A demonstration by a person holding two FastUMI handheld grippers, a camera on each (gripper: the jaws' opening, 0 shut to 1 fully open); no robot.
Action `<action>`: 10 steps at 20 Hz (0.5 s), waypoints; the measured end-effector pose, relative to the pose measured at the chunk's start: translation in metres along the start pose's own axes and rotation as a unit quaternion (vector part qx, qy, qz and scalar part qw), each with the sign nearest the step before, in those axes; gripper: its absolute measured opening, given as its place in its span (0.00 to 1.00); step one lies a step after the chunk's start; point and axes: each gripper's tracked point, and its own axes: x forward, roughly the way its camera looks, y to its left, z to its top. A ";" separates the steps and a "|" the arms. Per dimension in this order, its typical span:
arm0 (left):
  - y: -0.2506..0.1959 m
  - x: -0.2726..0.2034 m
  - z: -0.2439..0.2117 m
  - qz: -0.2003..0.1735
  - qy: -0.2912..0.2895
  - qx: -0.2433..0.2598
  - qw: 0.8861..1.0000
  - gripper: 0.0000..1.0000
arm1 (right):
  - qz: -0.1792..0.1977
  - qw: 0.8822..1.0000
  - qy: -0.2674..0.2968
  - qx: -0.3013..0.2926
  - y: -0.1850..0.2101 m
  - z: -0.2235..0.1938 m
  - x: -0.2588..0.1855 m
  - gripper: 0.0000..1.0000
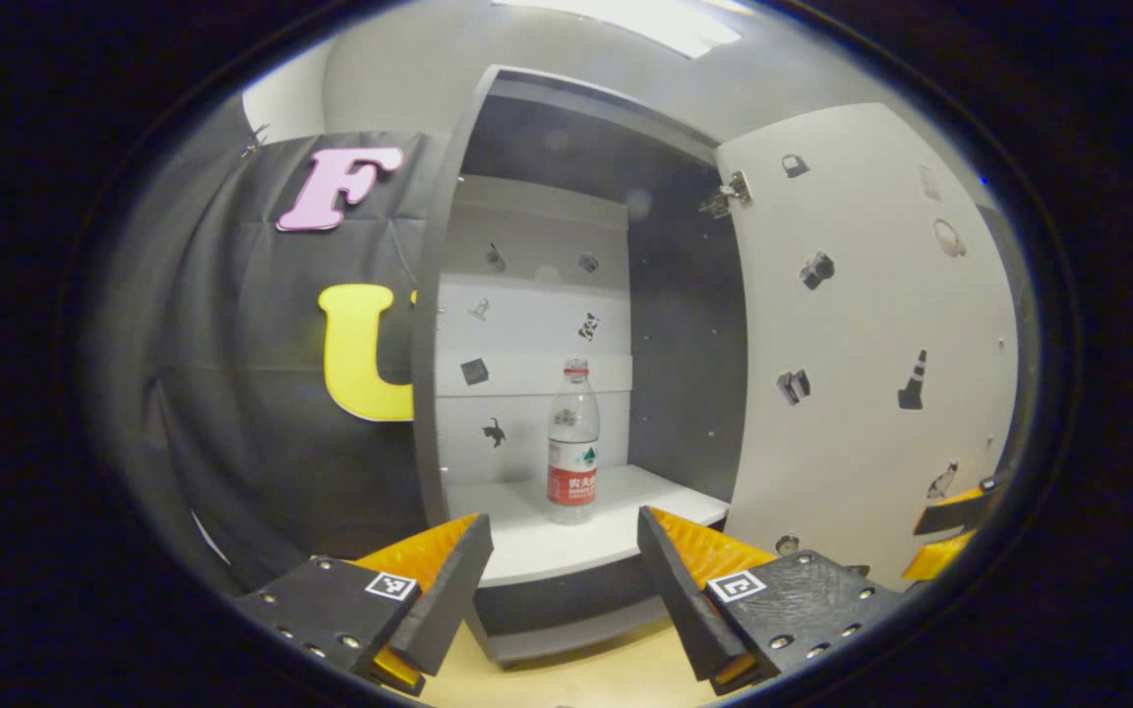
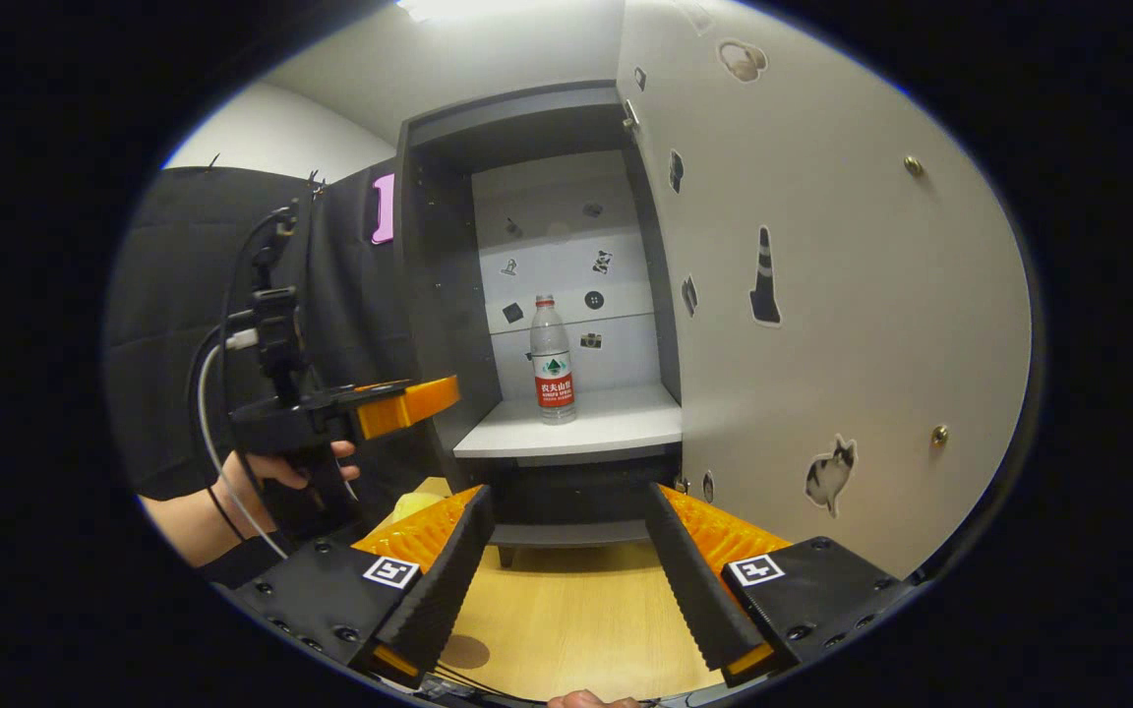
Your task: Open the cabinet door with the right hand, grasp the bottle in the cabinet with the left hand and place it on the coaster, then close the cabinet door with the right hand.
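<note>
Right gripper view: cabinet door (image 2: 822, 295) open beside upright bottle (image 2: 552, 359).

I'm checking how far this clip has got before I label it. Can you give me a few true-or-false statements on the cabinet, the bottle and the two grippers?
1. The cabinet door is open. True.
2. The bottle lies on its side. False: it stands upright on the cabinet shelf.
3. The left gripper is shut on the bottle. False: its fingers are spread wide, short of the shelf, with the bottle farther in.
4. The right gripper is open and holds nothing. True.
5. The bottle's cap is off. False: the cap is on.
</note>
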 end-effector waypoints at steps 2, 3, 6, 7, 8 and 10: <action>-0.011 0.034 0.012 -0.014 -0.012 0.017 1.000 0.90 | -0.003 1.000 0.000 -0.008 -0.005 -0.005 0.009 0.98; -0.015 0.051 0.013 -0.018 -0.016 0.025 0.999 0.91 | -0.005 1.000 -0.001 -0.013 -0.007 -0.006 0.012 0.98; -0.016 0.094 0.005 -0.013 -0.014 0.023 1.000 0.89 | 0.002 1.000 -0.009 -0.014 -0.006 -0.005 0.025 0.98; -0.011 0.108 0.002 -0.002 -0.016 0.025 1.000 0.88 | 0.005 1.000 -0.015 -0.016 -0.005 -0.002 0.029 0.98; -0.007 0.122 -0.002 0.003 -0.016 0.030 0.999 0.88 | 0.007 1.000 -0.021 -0.019 -0.005 0.000 0.032 0.98; -0.002 0.142 -0.010 0.010 -0.011 0.036 0.999 0.91 | 0.014 0.999 -0.027 -0.023 -0.003 0.003 0.039 0.98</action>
